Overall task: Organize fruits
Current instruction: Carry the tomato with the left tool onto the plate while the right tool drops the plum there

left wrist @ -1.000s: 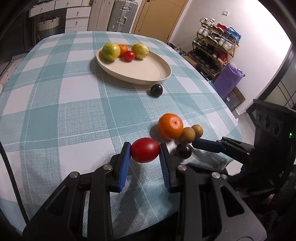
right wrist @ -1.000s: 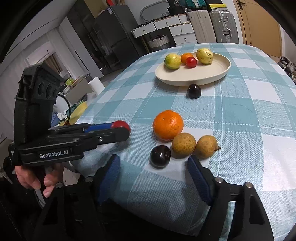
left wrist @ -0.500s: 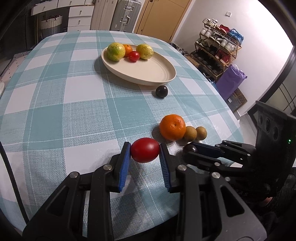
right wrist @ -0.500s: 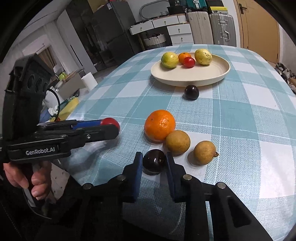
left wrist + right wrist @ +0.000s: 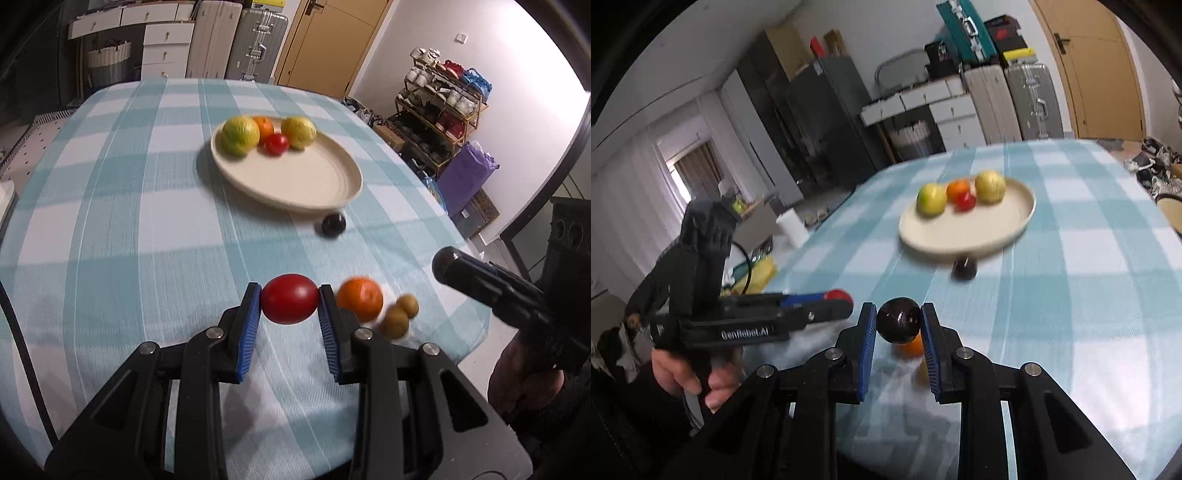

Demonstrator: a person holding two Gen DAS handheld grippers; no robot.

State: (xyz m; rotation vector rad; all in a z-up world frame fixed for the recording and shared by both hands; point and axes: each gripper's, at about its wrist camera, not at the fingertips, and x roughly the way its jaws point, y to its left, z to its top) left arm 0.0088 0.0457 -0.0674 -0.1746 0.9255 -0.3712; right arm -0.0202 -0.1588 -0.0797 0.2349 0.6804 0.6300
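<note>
**Both fruits gripped: carry them to the plate**

Ahead of you the surface (image 5: 110, 221), under its blue-and-white check cloth, carries the cream plate (image 5: 295, 181) well beyond the near edge. Two yellow-green fruits, a small orange one and a small red one already sit bunched at its far side, so the near half is bare; I judge that the best landing zone. Bring each load over the rim, lower it until it rests, and only then let go, since round fruit set down early would likely roll off.

Loose fruit remains: the orange (image 5: 360, 304) and two brown fruits (image 5: 400, 317) near the front edge, and a dark plum (image 5: 333, 224) just beside the plate's near rim. Steer clear of that one on approach.

Your left gripper (image 5: 290, 301) is nearly closed, pinching the red tomato (image 5: 290, 299) between its blue pads. Your right gripper (image 5: 899, 325) is pressed in on a dark round fruit (image 5: 899, 320), held above the surface.
</note>
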